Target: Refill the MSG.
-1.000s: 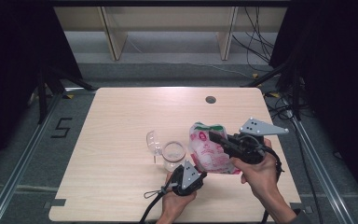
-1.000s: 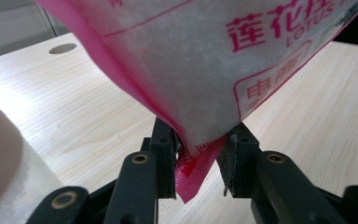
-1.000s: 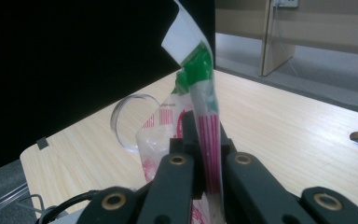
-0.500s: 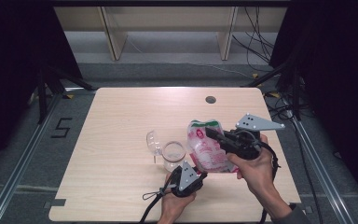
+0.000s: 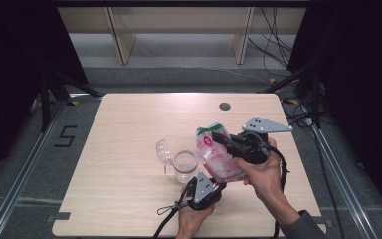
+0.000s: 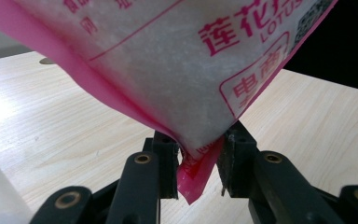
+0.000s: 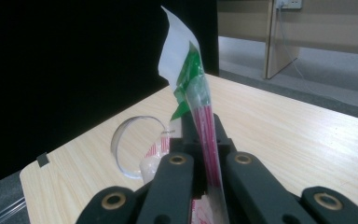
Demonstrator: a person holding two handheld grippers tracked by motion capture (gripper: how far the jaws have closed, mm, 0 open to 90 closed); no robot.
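I have the right claw (image 5: 222, 140) pinching the top of the pink sugar bag (image 5: 217, 159) at lower centre of the high view, the left claw (image 6: 196, 156) gripping its bottom corner, beside the glass jar (image 5: 185, 166) on the counter (image 5: 129, 129).

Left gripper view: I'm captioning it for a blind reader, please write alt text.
A pink-edged bag of white grains hangs with its bottom corner between the left tool's two black jaws, above a pale wooden table.
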